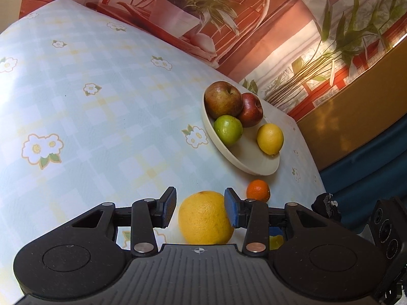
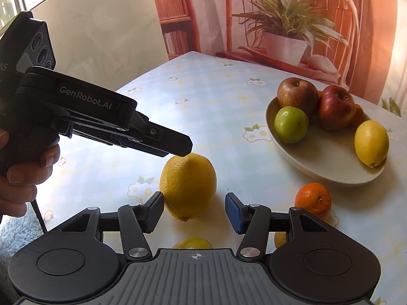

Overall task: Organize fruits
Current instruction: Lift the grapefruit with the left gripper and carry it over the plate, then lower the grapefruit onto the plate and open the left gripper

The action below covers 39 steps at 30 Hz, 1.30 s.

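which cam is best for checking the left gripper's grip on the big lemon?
Left wrist: the large lemon sits between the left gripper pads, and the blue pad visibly touches it; contact at the other pad is unclear. Right wrist shows that gripper side-on, tips over the lemon's top, so the pad gaps are hidden.

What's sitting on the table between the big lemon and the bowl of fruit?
Mostly bare tablecloth. In the right wrist view, a small mandarin lies just off that stretch, apart from the big lemon and close below the bowl rim.
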Each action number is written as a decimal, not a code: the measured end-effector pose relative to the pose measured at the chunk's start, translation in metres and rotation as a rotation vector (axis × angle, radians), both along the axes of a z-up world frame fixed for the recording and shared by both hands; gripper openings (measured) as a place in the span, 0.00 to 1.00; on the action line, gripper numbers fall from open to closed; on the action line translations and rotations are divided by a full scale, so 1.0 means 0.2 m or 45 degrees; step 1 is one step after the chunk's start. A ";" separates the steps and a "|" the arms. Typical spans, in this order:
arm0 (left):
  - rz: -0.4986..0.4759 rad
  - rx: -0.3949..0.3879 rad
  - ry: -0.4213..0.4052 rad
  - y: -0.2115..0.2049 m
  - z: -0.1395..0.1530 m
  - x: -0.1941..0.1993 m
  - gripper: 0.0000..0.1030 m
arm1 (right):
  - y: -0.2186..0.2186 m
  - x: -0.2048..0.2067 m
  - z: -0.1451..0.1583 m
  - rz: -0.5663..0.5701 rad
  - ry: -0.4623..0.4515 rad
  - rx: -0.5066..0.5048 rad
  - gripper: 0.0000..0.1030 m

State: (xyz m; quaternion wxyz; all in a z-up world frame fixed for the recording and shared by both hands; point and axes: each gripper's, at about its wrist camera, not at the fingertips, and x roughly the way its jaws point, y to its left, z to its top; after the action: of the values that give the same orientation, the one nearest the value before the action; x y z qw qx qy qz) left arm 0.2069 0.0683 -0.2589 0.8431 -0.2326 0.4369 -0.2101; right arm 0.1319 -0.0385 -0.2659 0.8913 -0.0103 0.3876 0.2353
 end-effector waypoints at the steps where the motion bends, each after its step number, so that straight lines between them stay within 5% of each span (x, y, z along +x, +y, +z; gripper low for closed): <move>1: -0.002 -0.009 0.012 -0.01 -0.02 0.00 0.42 | 0.00 0.00 0.00 0.000 0.000 -0.002 0.48; 25: -0.041 -0.024 0.025 -0.08 -0.04 0.08 0.43 | 0.00 0.08 -0.04 -0.007 0.038 0.021 0.47; 39: -0.165 0.061 -0.103 -0.36 0.21 0.25 0.43 | -0.27 0.16 0.12 -0.083 -0.089 0.035 0.47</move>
State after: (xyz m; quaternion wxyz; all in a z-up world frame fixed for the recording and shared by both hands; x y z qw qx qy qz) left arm 0.2565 -0.0045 -0.2160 0.8501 -0.1748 0.4216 -0.2629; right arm 0.1634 -0.0921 -0.2421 0.9115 0.0063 0.3531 0.2110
